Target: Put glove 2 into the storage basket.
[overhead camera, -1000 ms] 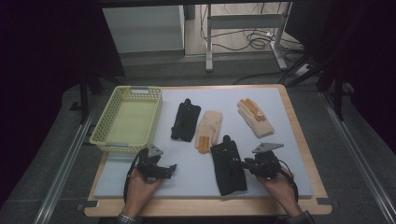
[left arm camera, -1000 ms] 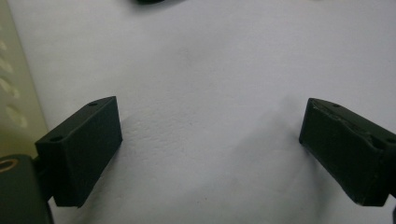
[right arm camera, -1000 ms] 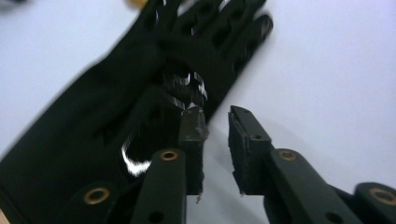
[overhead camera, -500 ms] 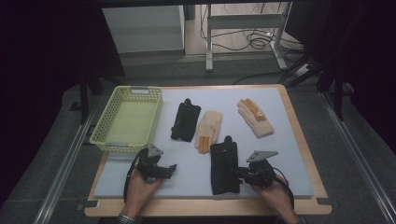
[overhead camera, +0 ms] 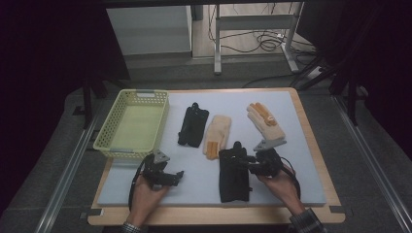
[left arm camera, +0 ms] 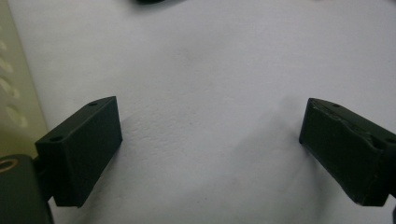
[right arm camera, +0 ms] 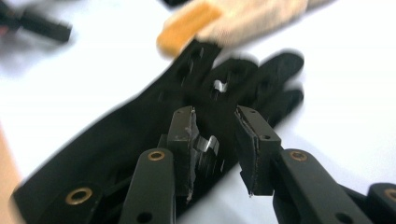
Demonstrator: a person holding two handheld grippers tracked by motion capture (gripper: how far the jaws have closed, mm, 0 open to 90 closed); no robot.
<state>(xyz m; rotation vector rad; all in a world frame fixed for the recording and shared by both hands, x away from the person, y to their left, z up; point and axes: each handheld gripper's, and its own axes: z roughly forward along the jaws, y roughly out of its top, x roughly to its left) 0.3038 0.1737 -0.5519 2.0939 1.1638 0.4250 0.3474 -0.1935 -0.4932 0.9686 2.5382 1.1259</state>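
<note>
A black glove (overhead camera: 233,174) lies flat on the white mat (overhead camera: 291,184) near the front, fingers pointing away from me. My right gripper (overhead camera: 247,163) sits at the glove's right edge near its fingers. In the right gripper view the black glove (right arm camera: 116,144) lies under the right gripper (right arm camera: 215,114). Its jaws have just been opening and stand a little apart, their pads off the fabric. My left gripper (overhead camera: 176,174) rests on the mat at front left. The left gripper (left arm camera: 210,116) is wide open with bare mat between its jaws.
A pale yellow basket (overhead camera: 116,145) stands at the left of the mat, its wall (left arm camera: 9,93) beside the left jaw. Further back lie another black glove (overhead camera: 193,125) and two cream gloves with orange fingers (overhead camera: 217,136) (overhead camera: 265,121). A wooden board rim (overhead camera: 214,216) frames the mat.
My right hand dipped toward me, then moved away and slightly left to the glove's finger end. The near black glove has turned a little straighter. The left hand stayed put.
</note>
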